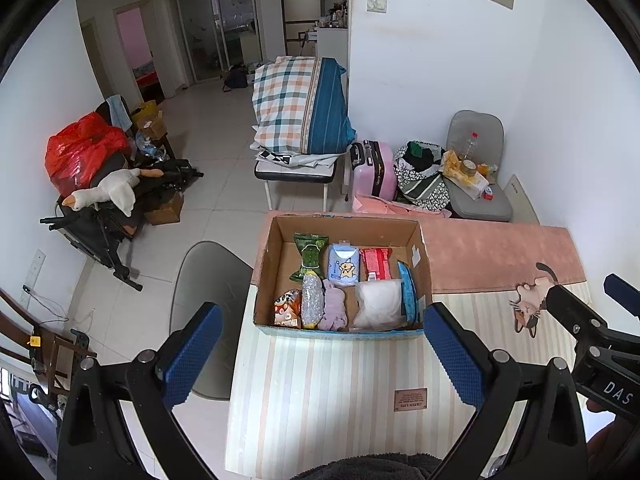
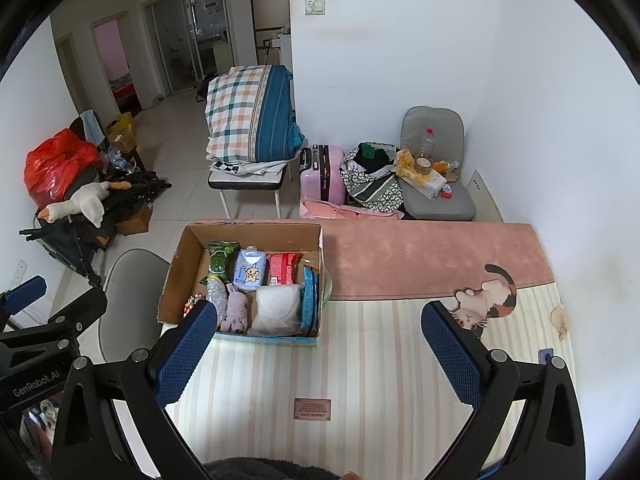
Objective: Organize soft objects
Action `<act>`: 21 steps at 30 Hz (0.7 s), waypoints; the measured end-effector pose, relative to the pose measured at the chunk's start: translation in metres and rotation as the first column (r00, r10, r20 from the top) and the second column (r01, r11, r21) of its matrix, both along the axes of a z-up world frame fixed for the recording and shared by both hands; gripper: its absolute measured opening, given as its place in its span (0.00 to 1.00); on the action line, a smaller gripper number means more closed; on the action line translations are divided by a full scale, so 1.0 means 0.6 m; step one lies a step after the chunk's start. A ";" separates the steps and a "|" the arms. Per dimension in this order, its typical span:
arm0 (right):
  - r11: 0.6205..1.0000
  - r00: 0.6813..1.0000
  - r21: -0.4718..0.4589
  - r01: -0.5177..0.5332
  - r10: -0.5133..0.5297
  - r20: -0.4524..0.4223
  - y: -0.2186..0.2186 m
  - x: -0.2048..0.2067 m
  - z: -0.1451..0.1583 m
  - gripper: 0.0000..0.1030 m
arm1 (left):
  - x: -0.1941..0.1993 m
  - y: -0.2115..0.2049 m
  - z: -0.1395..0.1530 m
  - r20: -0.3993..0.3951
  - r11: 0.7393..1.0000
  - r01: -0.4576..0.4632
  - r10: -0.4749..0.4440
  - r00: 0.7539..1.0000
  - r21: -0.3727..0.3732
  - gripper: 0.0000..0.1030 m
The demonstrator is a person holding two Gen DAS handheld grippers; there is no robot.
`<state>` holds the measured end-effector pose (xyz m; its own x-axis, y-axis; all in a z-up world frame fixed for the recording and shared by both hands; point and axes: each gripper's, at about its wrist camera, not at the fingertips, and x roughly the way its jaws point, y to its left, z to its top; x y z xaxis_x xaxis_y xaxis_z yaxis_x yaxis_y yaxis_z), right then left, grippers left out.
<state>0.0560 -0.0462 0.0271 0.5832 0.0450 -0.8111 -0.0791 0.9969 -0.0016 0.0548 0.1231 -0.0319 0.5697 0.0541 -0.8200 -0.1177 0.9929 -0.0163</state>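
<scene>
- Cardboard box (image 1: pixel 344 276) holds the soft goods; it sits on the striped mat (image 1: pixel 340 384) at the table's left edge, at 12 o'clock from my left gripper (image 1: pixel 320 356) and at about 11 o'clock from my right gripper (image 2: pixel 320 350).
- Contents, back row: green packet (image 1: pixel 308 256), blue tissue pack (image 1: pixel 343 266), red pack (image 1: pixel 375 264). Front row: orange snack bag (image 1: pixel 287 308), clear bubble wrap roll (image 1: pixel 311 300), lilac cloth (image 1: pixel 335 306), white padded bag (image 1: pixel 378 306). A blue-edged flat pack (image 1: pixel 408 294) stands on edge against the right wall.
- I judge the items are packed upright and side by side so each stays visible and none crushes another; the flat pack fits the narrow gap at the wall.
- Left gripper: pads (image 1: pixel 192 354) wide apart, holding nothing, hovering near the box's front wall without touching it.
- Right gripper: pads (image 2: pixel 450 354) also spread wide, empty, over bare mat to the right of the box. Its left pad overlaps the box's front left corner in the right wrist view; I cannot tell whether it touches.
- No loose soft item shows on the mat. By my reading the sorting is near or at its end.
- Cat picture (image 2: pixel 486 300) marks the mat at 1 o'clock of the right gripper, well apart from the box.
</scene>
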 end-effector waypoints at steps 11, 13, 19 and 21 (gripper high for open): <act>1.000 1.000 -0.003 0.002 -0.002 0.005 0.002 0.000 0.001 1.00 | -0.002 -0.002 0.001 0.001 1.000 -0.004 0.004 1.000 0.001 1.00; 1.000 1.000 0.000 0.001 -0.001 0.004 0.001 0.000 0.001 1.00 | -0.003 -0.001 0.000 0.001 1.000 -0.005 0.005 1.000 0.002 1.00; 1.000 1.000 -0.004 0.001 -0.001 0.003 0.001 0.000 0.000 1.00 | -0.003 -0.002 0.001 -0.001 1.000 -0.004 0.004 1.000 0.000 0.99; 1.000 1.000 -0.001 0.001 -0.001 0.003 0.001 0.000 -0.001 1.00 | -0.003 -0.002 0.000 -0.001 1.000 -0.003 0.003 1.000 0.001 1.00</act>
